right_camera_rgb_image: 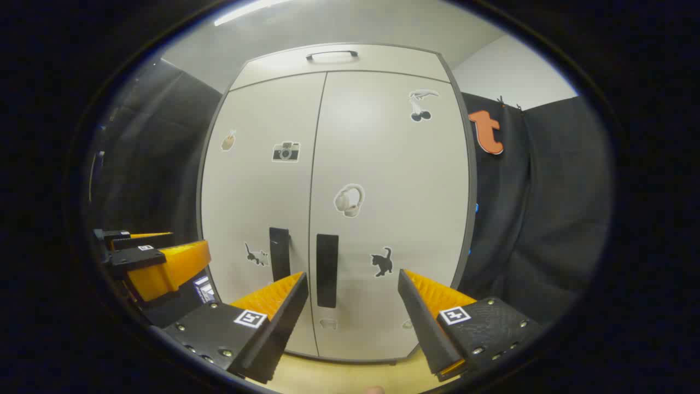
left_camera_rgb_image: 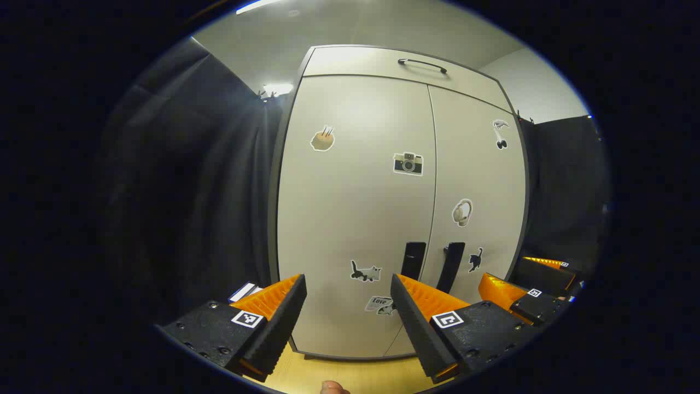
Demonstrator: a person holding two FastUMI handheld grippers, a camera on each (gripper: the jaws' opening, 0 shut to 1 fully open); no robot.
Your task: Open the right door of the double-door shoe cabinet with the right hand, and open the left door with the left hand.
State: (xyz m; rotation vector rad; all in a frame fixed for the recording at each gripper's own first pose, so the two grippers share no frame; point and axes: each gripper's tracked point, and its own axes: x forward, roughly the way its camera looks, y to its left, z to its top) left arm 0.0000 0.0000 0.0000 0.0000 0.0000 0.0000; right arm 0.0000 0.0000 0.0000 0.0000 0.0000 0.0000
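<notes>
A pale double-door shoe cabinet (left_camera_rgb_image: pixel 355 208) (right_camera_rgb_image: pixel 383 164) stands straight ahead with both doors closed. Each door carries a dark vertical handle near the centre seam: left handle (left_camera_rgb_image: pixel 413 260) (right_camera_rgb_image: pixel 279 253), right handle (left_camera_rgb_image: pixel 451 266) (right_camera_rgb_image: pixel 327 270). My left gripper (left_camera_rgb_image: pixel 348 282) is open, a short way in front of the left door's lower part, with its handle just right of its gap. The right gripper (right_camera_rgb_image: pixel 353 279) is open too, in front of the right door, and the right handle sits just inside its left finger. It also appears in the left gripper view, as the right gripper (left_camera_rgb_image: pixel 525 287).
Black cloth walls (left_camera_rgb_image: pixel 191 180) (right_camera_rgb_image: pixel 541 208) flank the cabinet on both sides. A drawer front with a dark horizontal handle (left_camera_rgb_image: pixel 422 64) (right_camera_rgb_image: pixel 331 54) tops the doors. Stickers dot both doors. A light wood floor (left_camera_rgb_image: pixel 350 375) runs beneath the cabinet.
</notes>
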